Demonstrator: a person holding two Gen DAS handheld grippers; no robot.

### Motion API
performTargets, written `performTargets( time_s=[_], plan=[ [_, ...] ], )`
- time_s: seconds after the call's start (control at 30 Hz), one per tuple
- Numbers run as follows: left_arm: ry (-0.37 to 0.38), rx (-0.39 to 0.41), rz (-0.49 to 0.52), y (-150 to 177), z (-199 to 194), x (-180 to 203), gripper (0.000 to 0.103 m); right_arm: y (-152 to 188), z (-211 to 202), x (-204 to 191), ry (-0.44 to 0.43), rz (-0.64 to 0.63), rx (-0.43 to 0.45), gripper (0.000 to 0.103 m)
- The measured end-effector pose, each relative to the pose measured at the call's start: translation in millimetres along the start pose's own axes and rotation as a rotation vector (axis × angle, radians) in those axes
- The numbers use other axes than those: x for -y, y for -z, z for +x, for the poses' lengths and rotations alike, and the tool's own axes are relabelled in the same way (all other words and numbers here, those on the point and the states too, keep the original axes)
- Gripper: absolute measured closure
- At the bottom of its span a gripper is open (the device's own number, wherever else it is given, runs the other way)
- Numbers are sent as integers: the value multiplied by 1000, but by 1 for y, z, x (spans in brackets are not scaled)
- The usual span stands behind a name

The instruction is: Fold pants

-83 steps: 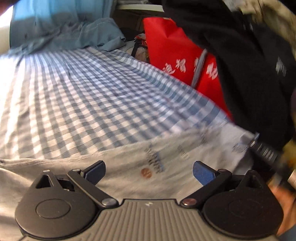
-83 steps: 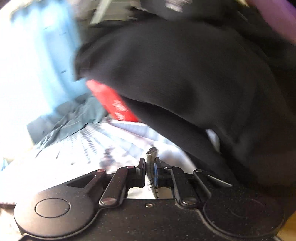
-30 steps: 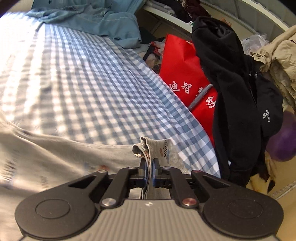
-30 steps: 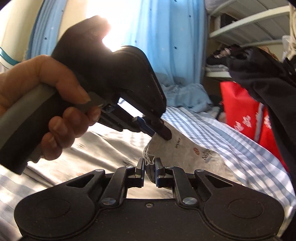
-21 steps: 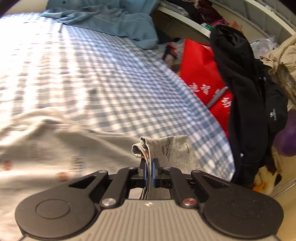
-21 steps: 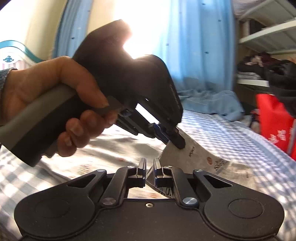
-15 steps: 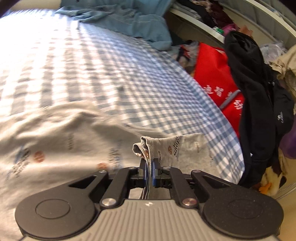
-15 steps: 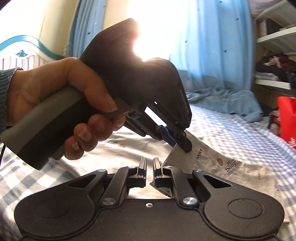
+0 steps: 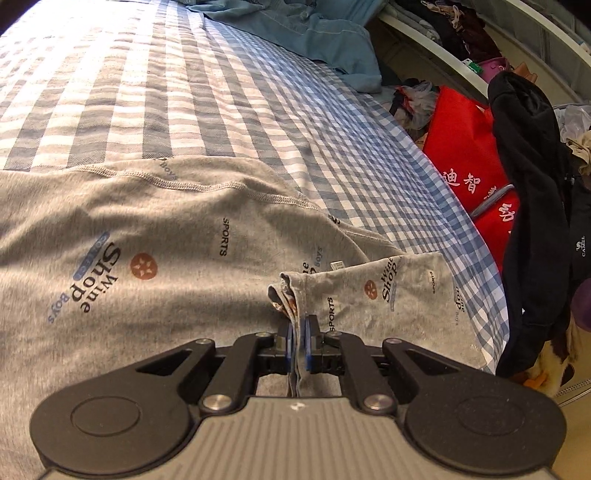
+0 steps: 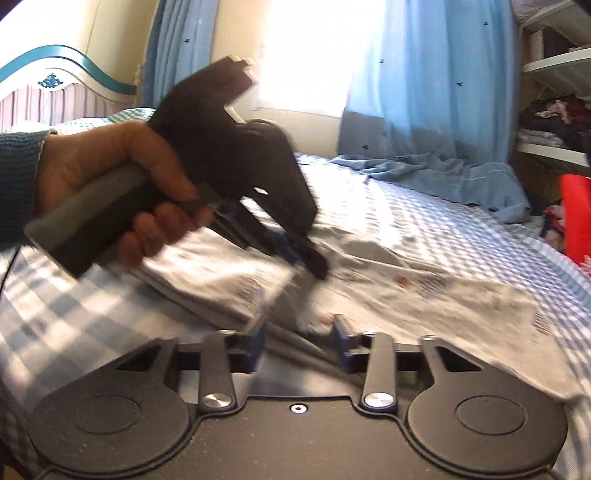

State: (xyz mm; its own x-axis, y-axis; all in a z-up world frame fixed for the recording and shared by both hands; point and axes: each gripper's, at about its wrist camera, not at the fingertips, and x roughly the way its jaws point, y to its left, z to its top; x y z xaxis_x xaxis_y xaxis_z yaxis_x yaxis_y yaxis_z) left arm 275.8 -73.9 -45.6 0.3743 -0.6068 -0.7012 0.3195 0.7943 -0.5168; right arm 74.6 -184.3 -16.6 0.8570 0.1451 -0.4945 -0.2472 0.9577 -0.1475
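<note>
The grey printed pants [image 9: 155,236] lie spread on the blue checked bed [image 9: 155,92]. My left gripper [image 9: 300,336] is shut on a bunched hem of the pants, low over the rest of the cloth. In the right wrist view the pants [image 10: 424,291] lie folded over on the bed. My right gripper [image 10: 300,345] is open just above them, holding nothing. The left gripper [image 10: 314,264] shows there too, held in a hand, its tip down on the cloth.
A crumpled blue garment [image 9: 314,33] lies at the far end of the bed. A red bag [image 9: 469,155] and a hanging black garment [image 9: 535,177] stand past the bed's right edge. Blue curtains [image 10: 424,74] and shelves [image 10: 550,74] are behind.
My right gripper has opened and let go of the pants hem. My left gripper has carried its hem across and down onto the spread cloth, still shut on it.
</note>
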Motion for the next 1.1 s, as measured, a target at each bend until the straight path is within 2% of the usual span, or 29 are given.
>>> performTargets(
  time_s=[0.07, 0.1, 0.13, 0.17, 0.2, 0.27, 0.33, 0.4, 0.5, 0.57, 0.7, 0.77, 0.87, 0.97, 1.1],
  plan=[
    [-71, 27, 8, 5, -6, 4, 78, 10, -10, 11, 53, 9, 14, 22],
    [-115, 49, 18, 8, -11, 7, 65, 13, -15, 19, 87, 9, 29, 17],
    [-161, 83, 35, 12, -18, 14, 45, 17, -21, 28, 133, 4, 50, 8],
    [-204, 123, 59, 16, -23, 21, 33, 19, -25, 37, 184, -4, 71, 0],
    [-242, 163, 88, 19, -27, 28, 18, 19, -25, 48, 248, -16, 94, 1],
    [-318, 219, 158, 27, -27, 46, 15, 14, -20, 74, 349, -40, 98, 1],
    [-354, 228, 202, 32, -17, 60, 13, 5, -5, 101, 402, -75, 95, 1],
    [-395, 219, 230, 37, -2, 69, 13, -3, 16, 128, 420, -120, 85, 1],
    [-465, 208, 218, 49, 15, 70, 14, -13, 55, 162, 412, -180, 50, 1],
    [-475, 258, 249, 60, 16, 71, 13, -15, 75, 177, 420, -209, 30, 1],
    [-475, 293, 268, 72, 14, 66, 10, -1, 108, 196, 490, -312, -66, 1],
    [-471, 290, 257, 72, 14, 64, 8, 4, 109, 210, 462, -252, -67, 1],
    [-477, 291, 264, 72, 16, 64, 6, 3, 112, 218, 493, -226, -82, 1],
    [-470, 291, 259, 72, 17, 63, 5, 1, 110, 230, 484, -163, -94, 1],
    [-468, 279, 258, 69, 15, 65, 3, 1, 77, 233, 567, -118, -74, 1]
  ],
)
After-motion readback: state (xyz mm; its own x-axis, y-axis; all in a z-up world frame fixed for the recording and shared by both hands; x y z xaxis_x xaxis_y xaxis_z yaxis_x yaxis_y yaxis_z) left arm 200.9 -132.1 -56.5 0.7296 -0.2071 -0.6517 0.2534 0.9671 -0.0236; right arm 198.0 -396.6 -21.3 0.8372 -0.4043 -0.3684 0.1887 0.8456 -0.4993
